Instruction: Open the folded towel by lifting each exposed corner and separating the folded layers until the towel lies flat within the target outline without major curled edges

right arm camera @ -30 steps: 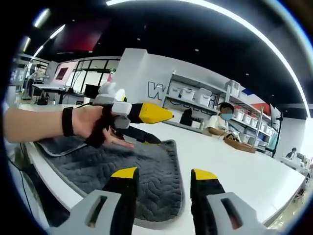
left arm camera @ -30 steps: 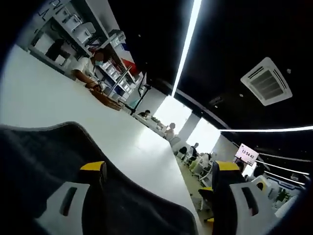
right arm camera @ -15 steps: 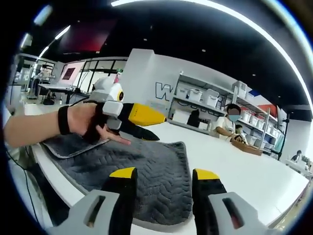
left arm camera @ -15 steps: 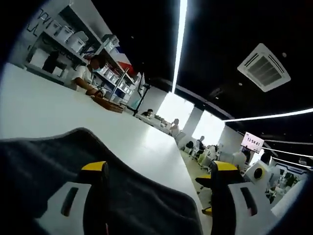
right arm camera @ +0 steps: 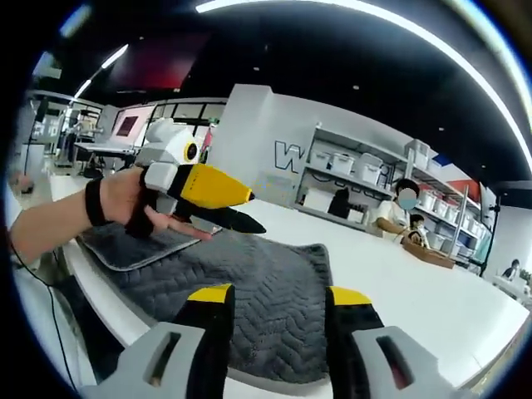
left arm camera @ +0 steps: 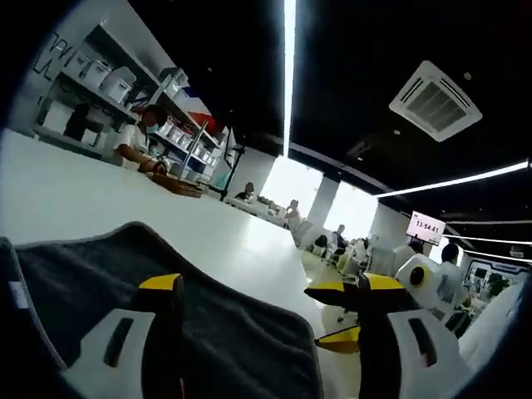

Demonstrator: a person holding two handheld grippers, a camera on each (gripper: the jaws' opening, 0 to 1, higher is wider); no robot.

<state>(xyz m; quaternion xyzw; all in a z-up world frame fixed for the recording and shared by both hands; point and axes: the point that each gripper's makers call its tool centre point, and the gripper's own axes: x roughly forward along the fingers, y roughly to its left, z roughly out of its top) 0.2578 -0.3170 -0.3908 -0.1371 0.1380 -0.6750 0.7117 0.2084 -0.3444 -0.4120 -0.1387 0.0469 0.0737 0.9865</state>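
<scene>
Across the lower centre of the right gripper view, the grey quilted towel (right arm camera: 249,299) lies on the white worktop (right arm camera: 416,291). I hold my right gripper (right arm camera: 278,312) and left gripper (right arm camera: 237,208) with fingers apart, empty. Soft and limp, it seems best pinched at its bound corner.

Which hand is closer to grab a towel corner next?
Probably the left hand-held gripper: it hovers right over the grey towel near its far edge. The right hand-held gripper sits further back, at the near edge.
</scene>
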